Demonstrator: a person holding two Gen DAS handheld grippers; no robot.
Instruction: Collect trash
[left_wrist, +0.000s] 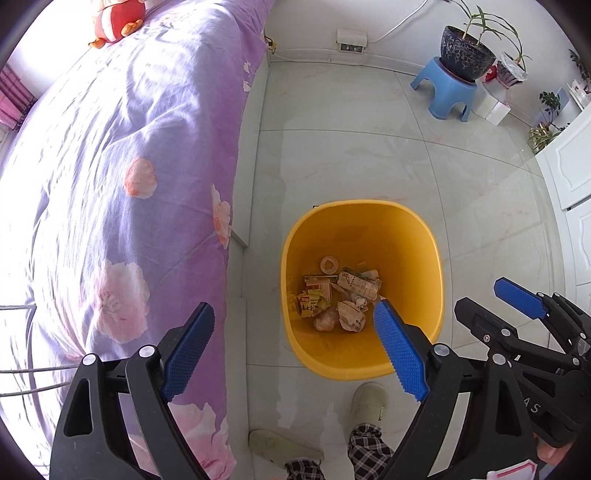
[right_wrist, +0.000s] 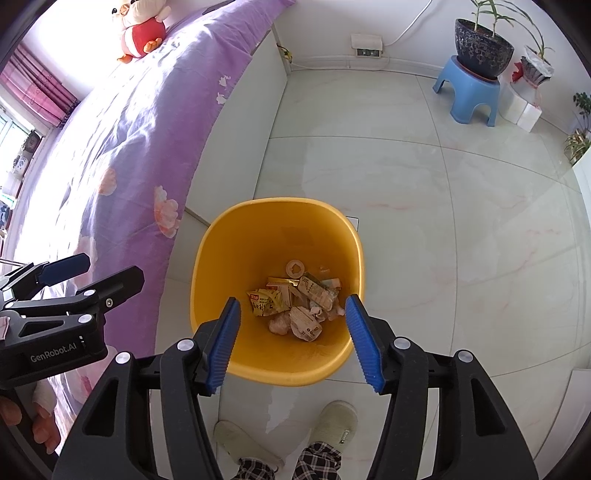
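I see the yellow bin on the floor beside the bed, wrappers piled at its bottom, their print too small to read. My right gripper gapes above its near rim, empty; my left gripper spread too, marked "GenRobot.AI". Bare tiles lie beyond.

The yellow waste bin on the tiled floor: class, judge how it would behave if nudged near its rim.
The yellow waste bin probably slides or tips easily: it looks like thin plastic, taller than wide, on glossy floor tiles. Only a few crumpled wrappers lie at the bottom, so it is likely light.
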